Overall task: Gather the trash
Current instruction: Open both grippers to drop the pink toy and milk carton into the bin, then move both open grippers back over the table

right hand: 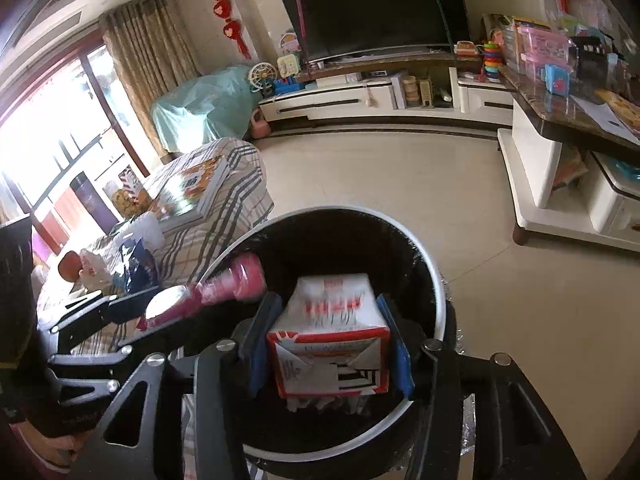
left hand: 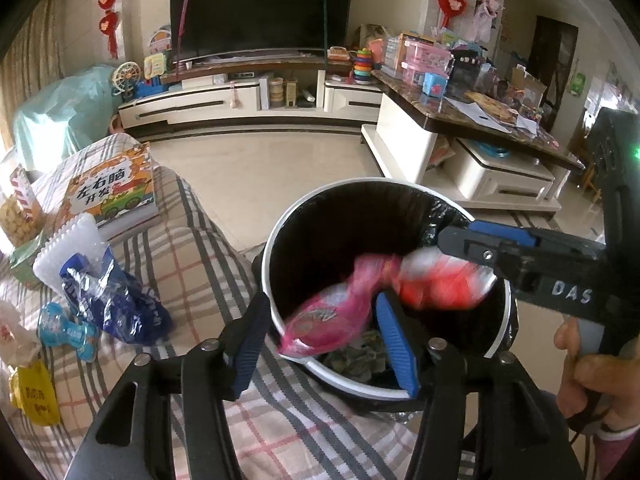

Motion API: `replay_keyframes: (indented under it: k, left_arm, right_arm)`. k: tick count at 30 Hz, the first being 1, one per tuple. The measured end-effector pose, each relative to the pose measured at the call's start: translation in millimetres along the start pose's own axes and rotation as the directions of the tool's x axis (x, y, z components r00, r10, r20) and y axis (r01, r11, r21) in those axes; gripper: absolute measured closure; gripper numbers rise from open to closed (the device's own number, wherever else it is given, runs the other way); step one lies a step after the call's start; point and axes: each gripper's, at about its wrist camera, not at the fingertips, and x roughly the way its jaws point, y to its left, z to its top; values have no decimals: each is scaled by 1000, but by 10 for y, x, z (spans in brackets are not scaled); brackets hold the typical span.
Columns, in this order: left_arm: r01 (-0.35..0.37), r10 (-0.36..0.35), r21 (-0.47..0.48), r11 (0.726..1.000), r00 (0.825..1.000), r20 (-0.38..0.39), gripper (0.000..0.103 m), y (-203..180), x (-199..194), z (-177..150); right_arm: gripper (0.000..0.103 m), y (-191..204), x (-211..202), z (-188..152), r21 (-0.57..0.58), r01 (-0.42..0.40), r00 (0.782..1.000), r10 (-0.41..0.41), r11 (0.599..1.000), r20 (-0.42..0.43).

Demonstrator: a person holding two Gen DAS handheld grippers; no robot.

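Cluttering the plaid sofa: blue wrapper, book.

A plaid-covered sofa carries the clutter — a picture book, a white ridged tray, a crumpled blue wrapper and a yellow packet. The white-rimmed bin stands just beside it.
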Motion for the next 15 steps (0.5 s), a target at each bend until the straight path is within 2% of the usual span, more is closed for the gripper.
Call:
replay_keyframes:
  k: [3,12,15]
  left_arm:
    - [7,-7,-29,1000,1000,1,43,54,-45,-59]
    - [24,-22,-138,990,1000,19,39,303,-314,-409]
    - [16,-12,-176,984,1000,23,38,423,-437,-570]
  right_arm:
    - [34,-10,-52,-34,16,-3,1000,3,1000,16]
    - [22,164,-145,-194,38,-49,998,48,998,28]
    - [21,292,-167,-247,28,-67,997,67,997,29]
